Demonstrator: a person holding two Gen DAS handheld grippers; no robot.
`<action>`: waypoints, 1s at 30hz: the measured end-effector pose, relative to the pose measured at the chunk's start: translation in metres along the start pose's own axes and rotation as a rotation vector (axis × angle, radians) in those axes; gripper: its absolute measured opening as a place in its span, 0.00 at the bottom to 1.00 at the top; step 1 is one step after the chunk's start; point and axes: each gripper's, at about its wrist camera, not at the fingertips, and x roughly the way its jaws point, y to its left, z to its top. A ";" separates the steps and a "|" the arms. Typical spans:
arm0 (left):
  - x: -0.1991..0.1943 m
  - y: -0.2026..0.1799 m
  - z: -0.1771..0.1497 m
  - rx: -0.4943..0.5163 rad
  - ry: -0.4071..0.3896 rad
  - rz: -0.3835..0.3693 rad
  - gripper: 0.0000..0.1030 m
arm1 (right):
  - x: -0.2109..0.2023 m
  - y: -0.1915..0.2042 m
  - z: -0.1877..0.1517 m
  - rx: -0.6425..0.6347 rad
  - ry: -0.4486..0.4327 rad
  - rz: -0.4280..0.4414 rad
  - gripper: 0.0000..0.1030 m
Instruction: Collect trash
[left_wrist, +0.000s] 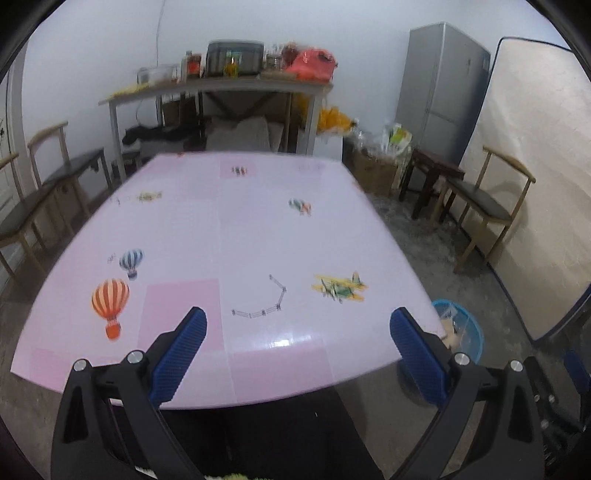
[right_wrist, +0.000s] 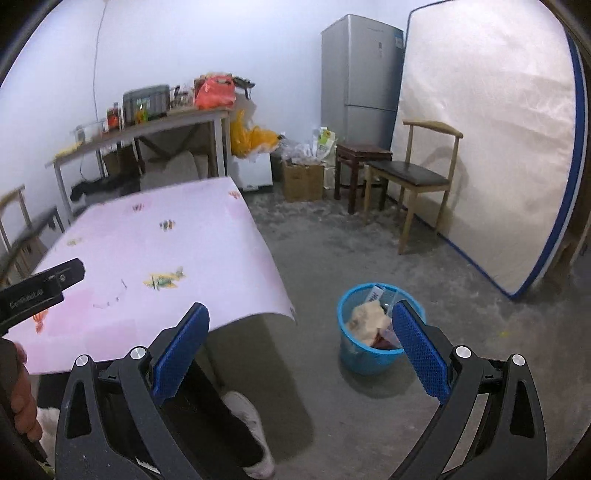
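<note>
A blue mesh bin (right_wrist: 371, 345) stands on the concrete floor to the right of the table, holding crumpled paper and wrappers (right_wrist: 367, 320). My right gripper (right_wrist: 300, 334) hovers above the floor between the table corner and the bin, open wide with nothing between its blue pads. My left gripper (left_wrist: 298, 338) hangs over the near edge of the pink table (left_wrist: 243, 236), also open and empty. The bin (left_wrist: 466, 334) peeks out past the table's right corner in the left wrist view. Only printed balloons and planes show on the tabletop.
A wooden chair (right_wrist: 417, 177) and dark stool (right_wrist: 360, 155) stand by a leaning mattress (right_wrist: 487, 155) and grey fridge (right_wrist: 360, 70). A cluttered side table (left_wrist: 221, 85) lines the back wall. Chairs (left_wrist: 48, 184) stand left of the table. The person's leg and white shoe (right_wrist: 251, 421) are below.
</note>
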 end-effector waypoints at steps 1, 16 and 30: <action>0.001 -0.002 -0.001 0.003 0.010 0.003 0.95 | 0.000 0.002 -0.001 -0.011 0.001 -0.006 0.93; 0.007 -0.045 -0.015 0.113 0.090 -0.026 0.95 | 0.002 -0.012 -0.014 -0.017 0.055 -0.095 0.93; 0.007 -0.056 -0.014 0.176 0.076 -0.005 0.95 | 0.002 -0.020 -0.015 -0.009 0.076 -0.122 0.93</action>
